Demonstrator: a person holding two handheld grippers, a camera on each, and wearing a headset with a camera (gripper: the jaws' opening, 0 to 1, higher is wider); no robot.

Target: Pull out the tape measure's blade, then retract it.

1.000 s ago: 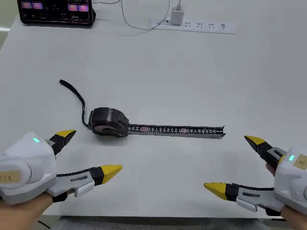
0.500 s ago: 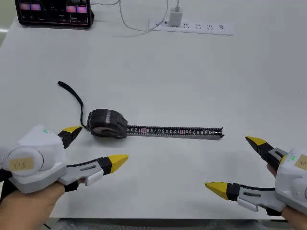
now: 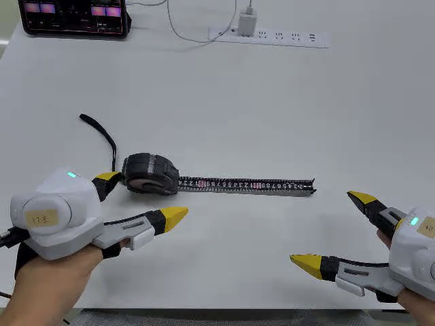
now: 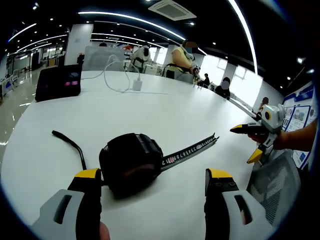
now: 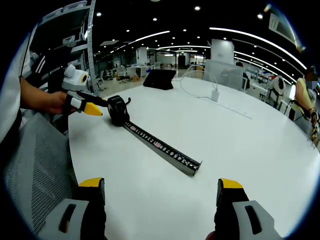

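In the head view the tape measure [image 3: 151, 174] lies on the white table [image 3: 272, 109] at the left middle of the frame. Its blade [image 3: 245, 184] is drawn out flat toward the right and ends at middle right. A black strap [image 3: 100, 133] curls from the case toward the upper left.

The left gripper [image 3: 141, 196] is at lower left, its 2 jaws spread apart and holding nothing. The upper yellow tip is just beside the case's left edge; I cannot tell whether it touches. The lower tip sits below the start of the blade, apart from it. In the left gripper view the case lies just ahead, between the jaws and nearer the left one.

The right gripper [image 3: 333, 229] is at lower right, its jaws wide apart and empty, with its tips below and right of the blade's end. In the right gripper view that end lies ahead near the centre of the frame.

Along the top edge of the head view sit a power strip [image 3: 272, 35] and a dark device [image 3: 75, 15].
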